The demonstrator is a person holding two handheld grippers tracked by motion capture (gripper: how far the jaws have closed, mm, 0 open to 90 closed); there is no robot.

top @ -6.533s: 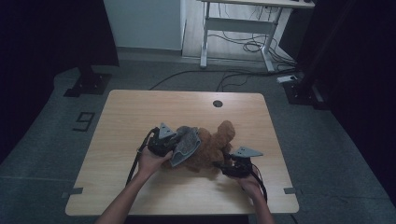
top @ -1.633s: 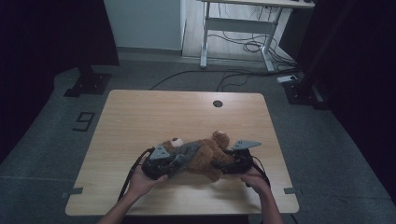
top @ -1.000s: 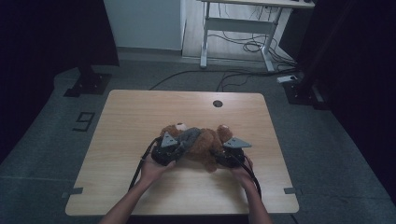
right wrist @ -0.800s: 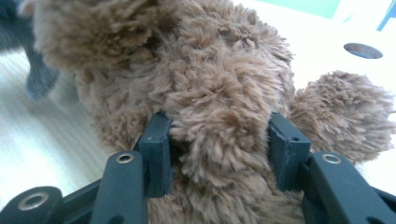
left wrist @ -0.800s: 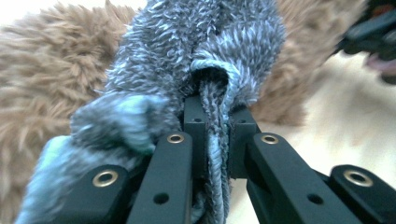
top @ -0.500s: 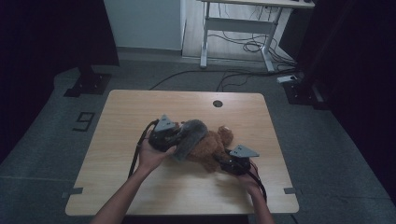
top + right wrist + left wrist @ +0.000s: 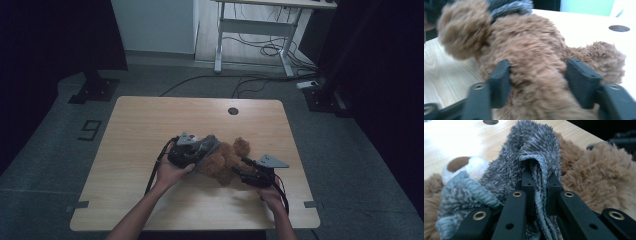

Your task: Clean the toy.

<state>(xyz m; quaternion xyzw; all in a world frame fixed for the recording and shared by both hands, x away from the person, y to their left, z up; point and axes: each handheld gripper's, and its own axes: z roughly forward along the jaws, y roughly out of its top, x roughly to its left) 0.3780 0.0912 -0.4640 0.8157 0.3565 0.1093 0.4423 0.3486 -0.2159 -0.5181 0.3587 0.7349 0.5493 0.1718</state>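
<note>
Brown plush, high view: the teddy bear point(image 7: 225, 159) lies near the middle front of the wooden table point(image 7: 150, 125), with the grey knitted garment point(image 7: 205, 146) bunched over its left end
Left gripper, high view: the left gripper point(image 7: 184, 152) sits at the grey cloth; half a second ago it was lifted higher and further back on the table, now it is lower and close in to the bear
Right gripper, high view: the right gripper point(image 7: 248, 173) lies at the bear's near right side, much where it was
Left gripper view: jaws nearly closed, pinching a fold of the garment point(image 7: 534, 157) between them; the bear's white muzzle point(image 7: 471, 166) pokes out just beside the cloth
Right gripper view: jaws spread wide around the bear's body point(image 7: 531, 65), touching the fur on both sides; the picture is blurred
Meaning: the bear looks braced while the cloth is pulled, so the dressing or undressing seems mid-way; which of the two I cannot tell
</note>
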